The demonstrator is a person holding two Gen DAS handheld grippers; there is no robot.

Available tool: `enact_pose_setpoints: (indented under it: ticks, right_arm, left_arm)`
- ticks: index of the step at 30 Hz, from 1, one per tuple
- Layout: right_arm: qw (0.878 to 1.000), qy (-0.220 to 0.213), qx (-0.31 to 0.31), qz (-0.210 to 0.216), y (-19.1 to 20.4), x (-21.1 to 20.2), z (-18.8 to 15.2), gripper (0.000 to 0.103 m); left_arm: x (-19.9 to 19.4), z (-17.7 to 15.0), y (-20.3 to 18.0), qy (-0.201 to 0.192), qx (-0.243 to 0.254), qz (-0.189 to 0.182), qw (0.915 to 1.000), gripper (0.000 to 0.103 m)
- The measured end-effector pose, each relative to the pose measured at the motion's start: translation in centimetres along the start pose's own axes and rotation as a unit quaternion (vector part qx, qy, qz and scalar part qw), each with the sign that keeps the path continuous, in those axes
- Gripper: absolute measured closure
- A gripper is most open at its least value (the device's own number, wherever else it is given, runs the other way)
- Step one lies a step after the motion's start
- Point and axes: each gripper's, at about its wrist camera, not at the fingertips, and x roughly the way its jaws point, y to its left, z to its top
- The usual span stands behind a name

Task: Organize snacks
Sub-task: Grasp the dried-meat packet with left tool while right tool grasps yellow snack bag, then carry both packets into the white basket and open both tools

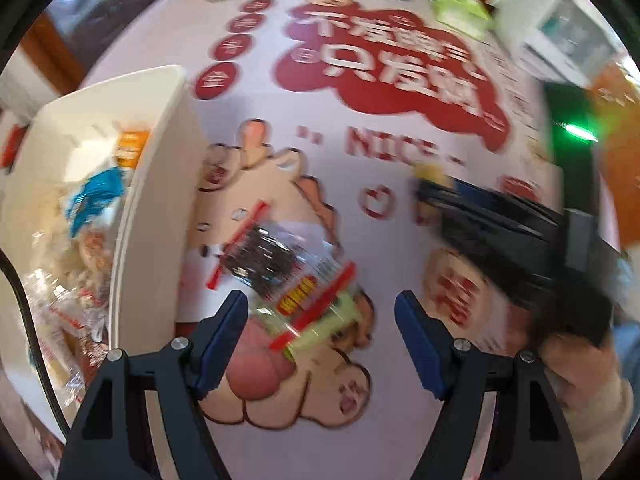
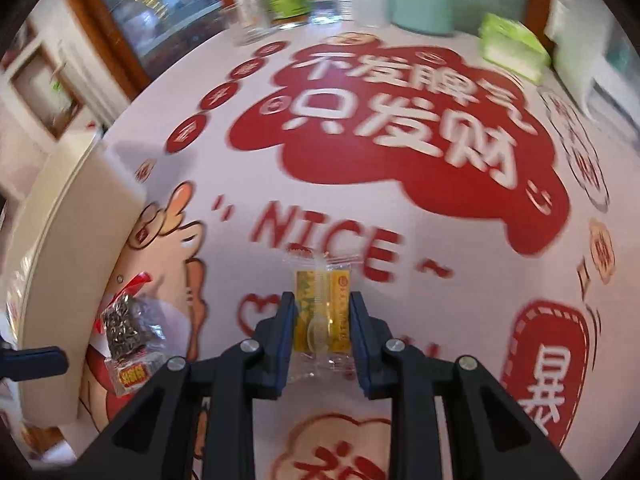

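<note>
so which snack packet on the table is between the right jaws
The yellow packet in a clear wrapper, with the right gripper closed around it. The seed packet with dark contents and red trim lies apart, beside the white bin.

White bin [image 1: 160, 208] wall blocks left; tabletop [image 2: 440, 240] ahead open.
</note>
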Motion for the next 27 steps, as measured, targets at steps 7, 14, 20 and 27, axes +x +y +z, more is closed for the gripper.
enact_pose_setpoints:
  ticks: [7, 14, 20, 27]
  right_arm:
    - [0.999, -0.003, 0.040, -0.004, -3.9, -1.1, -1.2, 0.077]
    - [1.000, 0.001, 0.022, -0.009, -3.4, -1.0, -1.6, 0.077]
    - [1.000, 0.001, 0.012, -0.001, -2.4, -0.9, -1.8, 0.077]
    - [1.000, 0.002, 0.013, 0.005, -1.9, -1.0, -2.2, 0.077]
  left_arm:
    - [3.3, 1.3, 2.6, -0.019, -0.149, 0.077, 0.9856, 0.028]
    - [5.2, 1.6, 4.5, -0.017, -0.229, 0.099, 0.9683, 0.028]
    - [6.3, 2.0, 4.3, -0.015, -0.238, 0.099, 0.9660, 0.028]
    - [6.6, 2.3, 3.9, -0.023, -0.220, 0.074, 0.9725, 0.047]
